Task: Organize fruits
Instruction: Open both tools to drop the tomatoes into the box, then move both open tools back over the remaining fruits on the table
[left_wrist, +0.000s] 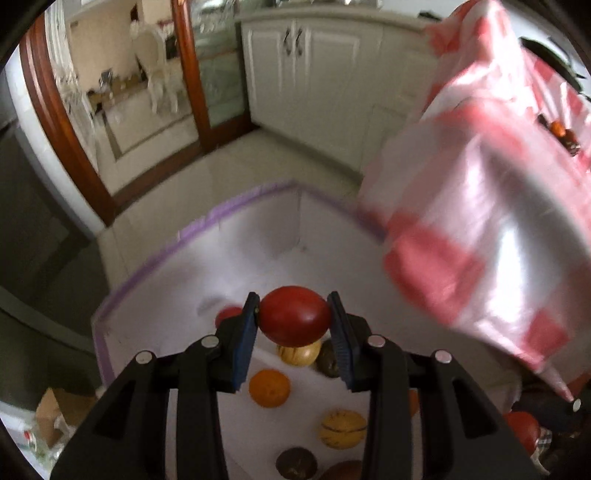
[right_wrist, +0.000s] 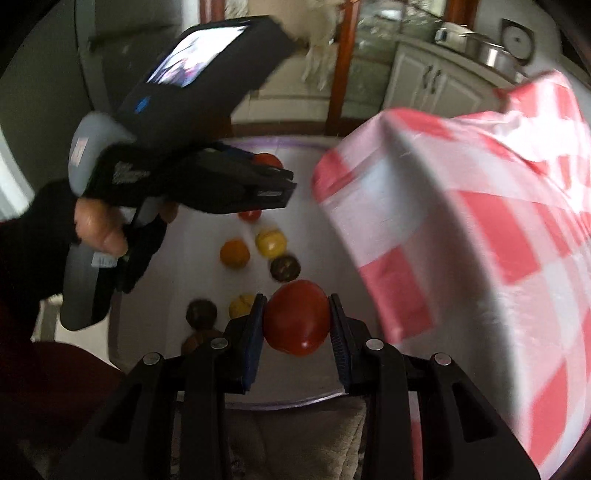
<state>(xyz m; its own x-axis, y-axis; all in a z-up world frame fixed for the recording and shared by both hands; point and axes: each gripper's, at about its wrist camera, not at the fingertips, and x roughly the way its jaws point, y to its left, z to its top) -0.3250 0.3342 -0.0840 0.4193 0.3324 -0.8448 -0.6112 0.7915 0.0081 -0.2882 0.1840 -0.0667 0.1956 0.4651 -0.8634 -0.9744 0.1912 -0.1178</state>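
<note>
My left gripper (left_wrist: 293, 317) is shut on a red tomato (left_wrist: 294, 315), held above a white tray (left_wrist: 155, 295) with a purple rim. Below it on the tray lie an orange tomato (left_wrist: 269, 388), a yellow striped one (left_wrist: 342, 428), dark brown ones (left_wrist: 296, 463) and another red one (left_wrist: 227, 314). In the right wrist view my right gripper (right_wrist: 296, 319) is shut on a second red tomato (right_wrist: 296, 317) over the near part of the same tray (right_wrist: 332, 295). The left gripper (right_wrist: 271, 177), held by a hand (right_wrist: 98, 229), hangs over the far side with its tomato (right_wrist: 267, 160).
A large red-and-white checked plastic bag (left_wrist: 491, 206) (right_wrist: 480, 240) bulges over the tray's right side. White cabinets (left_wrist: 306, 74) and a wooden door frame (left_wrist: 59, 122) stand behind on a tiled floor. A cardboard box (left_wrist: 55, 413) lies at lower left.
</note>
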